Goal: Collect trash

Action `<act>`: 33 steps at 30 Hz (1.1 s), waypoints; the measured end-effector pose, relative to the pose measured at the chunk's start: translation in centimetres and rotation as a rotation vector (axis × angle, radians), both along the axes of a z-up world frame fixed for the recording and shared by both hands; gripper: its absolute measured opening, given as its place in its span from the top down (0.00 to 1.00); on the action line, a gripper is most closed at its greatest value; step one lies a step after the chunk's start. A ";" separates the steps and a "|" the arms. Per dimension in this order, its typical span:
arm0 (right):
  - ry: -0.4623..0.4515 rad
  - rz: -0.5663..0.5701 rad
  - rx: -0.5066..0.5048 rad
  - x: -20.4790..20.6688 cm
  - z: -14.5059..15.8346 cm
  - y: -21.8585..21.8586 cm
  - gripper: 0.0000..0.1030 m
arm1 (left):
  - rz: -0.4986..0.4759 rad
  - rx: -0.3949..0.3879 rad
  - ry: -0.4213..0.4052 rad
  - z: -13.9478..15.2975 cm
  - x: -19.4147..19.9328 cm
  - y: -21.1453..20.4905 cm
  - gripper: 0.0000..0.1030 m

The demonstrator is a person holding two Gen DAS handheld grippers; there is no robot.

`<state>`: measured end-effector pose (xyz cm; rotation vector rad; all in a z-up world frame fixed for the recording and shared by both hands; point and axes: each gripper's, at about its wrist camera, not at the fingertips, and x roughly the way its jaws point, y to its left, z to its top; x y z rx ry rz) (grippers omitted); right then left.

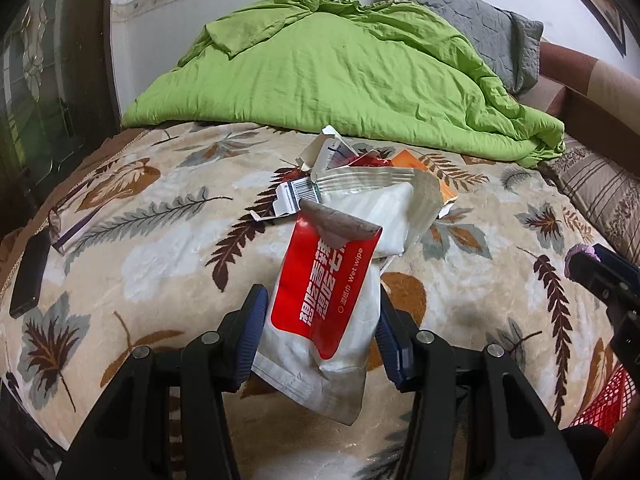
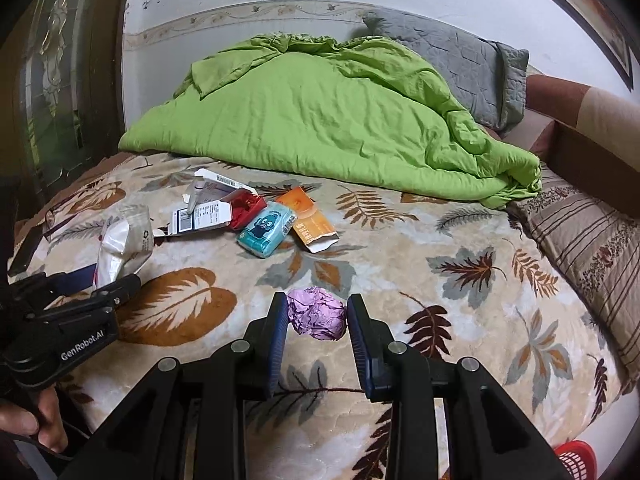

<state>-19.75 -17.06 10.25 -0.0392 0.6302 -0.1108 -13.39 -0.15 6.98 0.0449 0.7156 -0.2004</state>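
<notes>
While both grippers hang above the bed, each one has a piece of trash in its jaws. The left gripper (image 1: 320,320) presses its jaws on a wet wipe packet (image 1: 320,304), white with a red label, whose top is torn open. The right gripper (image 2: 318,316) holds a crumpled purple wrapper (image 2: 318,318) between narrow jaws, the pads touching it on both sides. Only the right wrist view shows a hand (image 2: 36,420) on the handle of the left gripper.

Beyond the grippers, the leaf-patterned blanket (image 2: 400,248) carries a small heap of trash. The right wrist view shows it clearly: a teal tissue pack (image 2: 266,232), an orange carton (image 2: 310,216) just beside it, a red wrapper (image 2: 248,206) and a white barcode box (image 2: 208,208). From the left wrist view the packet hides most of this heap. That view alone shows a black phone (image 1: 28,276) at the blanket's left edge.

Farther back lie a green duvet (image 2: 320,120) and a grey pillow (image 2: 460,60) against the wall. A red basket (image 2: 576,460) shows at the lower right.
</notes>
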 end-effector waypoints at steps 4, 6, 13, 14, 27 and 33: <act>0.012 -0.004 0.046 0.2 -0.2 -0.7 0.68 | 0.005 0.015 -0.001 -0.1 0.0 -0.3 0.51; 0.014 -0.008 0.079 0.3 -0.2 -1.3 0.68 | 0.004 0.019 0.001 -0.2 0.0 -0.4 0.51; 0.032 -0.036 0.139 0.5 -0.6 -2.5 0.68 | -0.002 0.030 0.002 -0.4 0.0 -0.8 0.51; 0.031 -0.035 0.137 0.4 -0.5 -2.4 0.68 | -0.003 0.031 0.001 -0.4 0.0 -0.9 0.51; 0.034 -0.021 0.103 0.5 -0.5 -1.8 0.68 | -0.006 0.034 0.003 -0.4 -0.1 -1.1 0.51; 0.033 -0.018 0.099 0.5 -0.5 -1.8 0.68 | -0.007 0.033 0.003 -0.5 -0.1 -1.2 0.51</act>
